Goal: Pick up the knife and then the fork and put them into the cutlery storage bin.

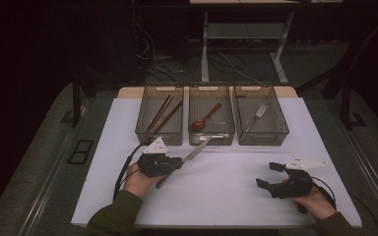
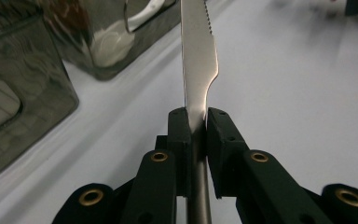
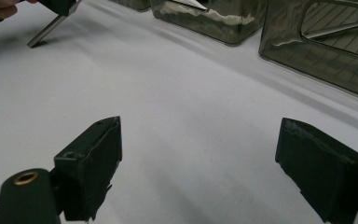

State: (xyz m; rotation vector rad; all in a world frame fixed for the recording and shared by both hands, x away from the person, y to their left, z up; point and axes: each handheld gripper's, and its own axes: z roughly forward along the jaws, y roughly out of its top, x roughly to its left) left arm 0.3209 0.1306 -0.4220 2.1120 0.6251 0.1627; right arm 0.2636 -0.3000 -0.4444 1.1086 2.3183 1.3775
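My left gripper point(image 1: 179, 161) is shut on a steel table knife point(image 1: 197, 151) at the left of the white mat. The serrated blade points up and right, its tip near the front wall of the middle bin point(image 1: 226, 133). The handle sticks out behind the jaws toward the person. In the left gripper view the left gripper point(image 2: 197, 119) pinches the knife point(image 2: 199, 56) where blade meets handle. My right gripper point(image 1: 268, 174) rests low at the right of the mat, open with nothing between its fingers. In the right gripper view the right gripper point(image 3: 205, 135) frames bare mat.
Three smoky clear bins stand side by side at the back of the mat. The left bin point(image 1: 158, 136) holds chopsticks point(image 1: 163, 114). The middle one has a red spoon point(image 1: 204, 119) and a white spoon point(image 1: 211, 138). A fork point(image 1: 257, 116) lies in the right bin point(image 1: 263, 138).
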